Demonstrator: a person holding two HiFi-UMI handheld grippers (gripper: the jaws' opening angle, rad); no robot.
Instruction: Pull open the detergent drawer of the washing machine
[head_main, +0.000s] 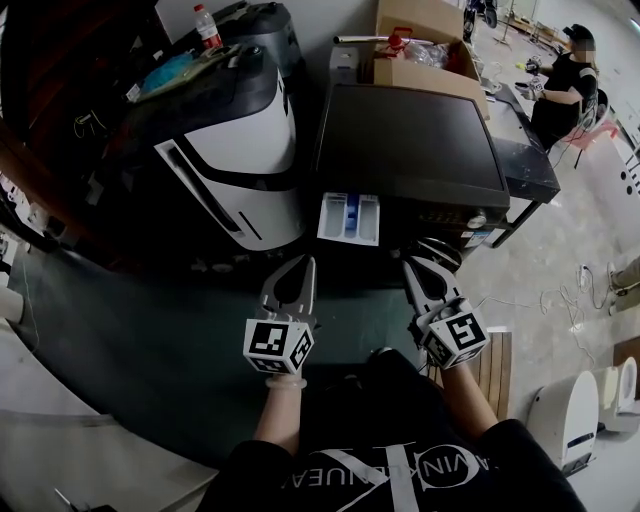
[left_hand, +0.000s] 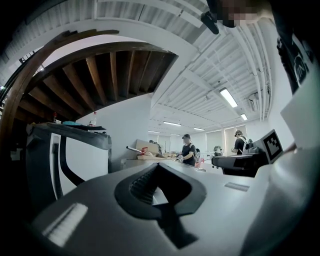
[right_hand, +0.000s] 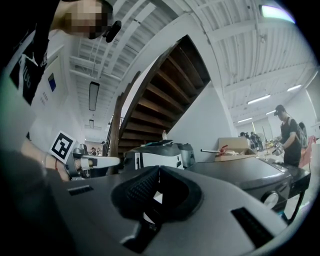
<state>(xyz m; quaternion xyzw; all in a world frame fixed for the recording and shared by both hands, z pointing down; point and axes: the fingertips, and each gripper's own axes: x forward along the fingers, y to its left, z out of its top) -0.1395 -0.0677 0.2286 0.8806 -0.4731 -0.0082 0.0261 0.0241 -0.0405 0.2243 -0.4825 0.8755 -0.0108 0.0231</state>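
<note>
The detergent drawer (head_main: 348, 218) stands pulled out of the washing machine (head_main: 410, 150), at the left end of its front, with white and blue compartments open to the head view. The pull looks done or nearly so. Its long axis runs from the machine toward the person, so any further travel would be straight back along that line. The left gripper (head_main: 307, 264) sits just near and slightly left of the drawer's front edge, fingers pressed together on nothing, not touching it. The right gripper (head_main: 411, 264), also closed and empty, lies off to the drawer's right, and seems the farther of the two. A white-and-black appliance (head_main: 235, 150) stands left of the machine
</note>
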